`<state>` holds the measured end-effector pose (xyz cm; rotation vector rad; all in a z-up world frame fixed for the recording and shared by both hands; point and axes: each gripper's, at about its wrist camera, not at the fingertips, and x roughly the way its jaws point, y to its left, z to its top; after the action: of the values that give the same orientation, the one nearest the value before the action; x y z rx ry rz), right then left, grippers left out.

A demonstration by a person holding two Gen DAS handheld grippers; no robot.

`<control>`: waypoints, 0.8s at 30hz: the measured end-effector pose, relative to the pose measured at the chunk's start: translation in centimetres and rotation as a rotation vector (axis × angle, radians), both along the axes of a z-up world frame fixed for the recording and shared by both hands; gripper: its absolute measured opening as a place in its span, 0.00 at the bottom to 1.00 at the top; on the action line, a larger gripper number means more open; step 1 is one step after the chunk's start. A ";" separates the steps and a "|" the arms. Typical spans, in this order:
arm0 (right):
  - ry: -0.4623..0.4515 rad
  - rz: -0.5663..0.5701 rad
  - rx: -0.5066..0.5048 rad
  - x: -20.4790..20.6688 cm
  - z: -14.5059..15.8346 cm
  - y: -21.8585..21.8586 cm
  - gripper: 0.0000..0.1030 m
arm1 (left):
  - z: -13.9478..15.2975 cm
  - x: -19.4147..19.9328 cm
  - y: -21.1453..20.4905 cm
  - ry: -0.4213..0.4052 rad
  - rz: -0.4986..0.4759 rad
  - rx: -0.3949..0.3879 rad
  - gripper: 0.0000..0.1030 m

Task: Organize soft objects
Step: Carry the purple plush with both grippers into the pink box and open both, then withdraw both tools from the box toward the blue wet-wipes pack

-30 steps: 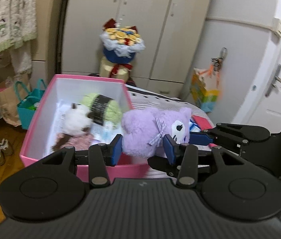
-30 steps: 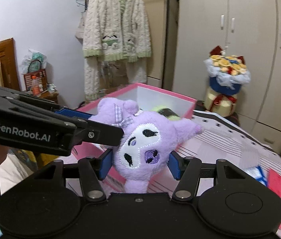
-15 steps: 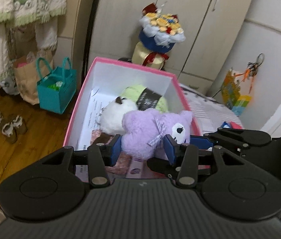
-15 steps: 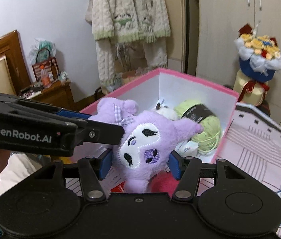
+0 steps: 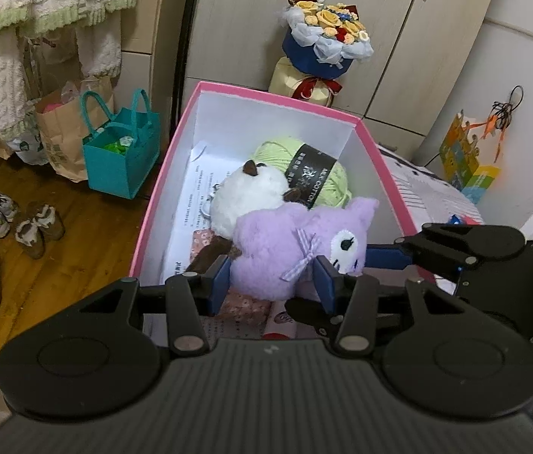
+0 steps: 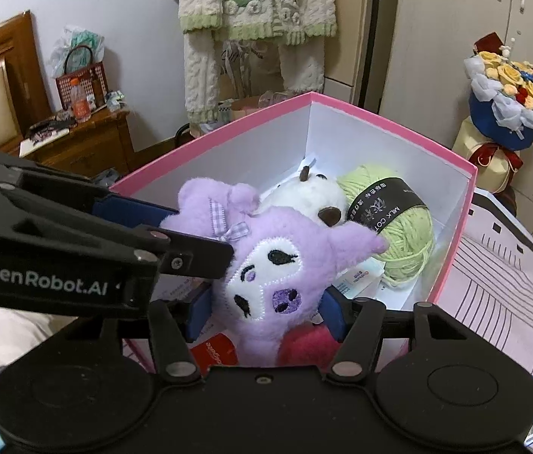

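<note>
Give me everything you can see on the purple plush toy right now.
The purple plush toy is fluffy lilac fabric with a white embroidered face, black eyes, a purple nose patch, pointed ears and a checked bow. It hangs over the open pink box, face toward the right wrist camera, above the white plush and green yarn. The left gripper and the right gripper both bracket it; their jaws have just been opening, so the grip looks loose.

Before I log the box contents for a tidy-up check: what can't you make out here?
- Pink box floor: mostly covered by the purple plush, white plush and green yarn, both views.
- Red item: cut off behind the right hand-held gripper.
- Papers' print: too small to read.
</note>
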<state>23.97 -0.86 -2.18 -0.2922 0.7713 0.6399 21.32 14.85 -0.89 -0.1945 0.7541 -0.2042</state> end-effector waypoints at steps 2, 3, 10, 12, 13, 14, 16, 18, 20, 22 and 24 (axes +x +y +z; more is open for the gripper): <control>-0.005 -0.003 -0.006 -0.1 0.2 -0.1 0.68 | 0.3 -0.4 -0.3 -0.018 0.017 0.039 0.45; -0.013 0.000 -0.008 -0.3 0.3 -0.2 0.73 | 0.5 -0.8 -0.5 -0.029 0.025 0.063 0.45; -0.075 0.003 -0.006 -2.9 2.0 -1.2 0.79 | 2.4 -3.0 -0.9 -0.077 -0.005 0.058 0.52; -0.094 -0.002 -0.006 -3.6 2.6 -1.7 0.80 | 3.2 -3.9 -1.2 -0.103 -0.015 0.066 0.53; -0.103 -0.004 -0.006 -4.1 2.9 -1.9 0.80 | 3.5 -4.3 -1.4 -0.111 -0.020 0.065 0.54; -0.111 -0.006 -0.006 -4.6 3.2 -2.1 0.80 | 3.9 -4.8 -1.5 -0.121 -0.028 0.062 0.54; -0.131 -0.006 -0.009 -5.6 3.8 -2.6 0.81 | 4.4 -5.7 -1.8 -0.134 -0.043 0.058 0.55; -0.150 -0.009 -0.012 -6.6 4.2 -3.2 0.82 | 4.9 -6.6 -2.1 -0.151 -0.051 0.067 0.55; -0.167 -0.012 -0.012 -7.7 4.7 -3.9 0.82 | 5.4 -7.7 -2.6 -0.169 -0.060 0.078 0.55; -0.181 -0.015 -0.008 -8.7 5.1 -4.7 0.83 | 5.8 -8.5 -3.0 -0.179 -0.067 0.076 0.55; -0.190 -0.019 0.005 -9.8 5.6 -5.9 0.84 | 6.2 -9.4 -3.5 -0.192 -0.079 0.073 0.55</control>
<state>14.17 -6.78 3.38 -0.3358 0.5899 0.5865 11.94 11.39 5.29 -0.0742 0.5780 -0.2662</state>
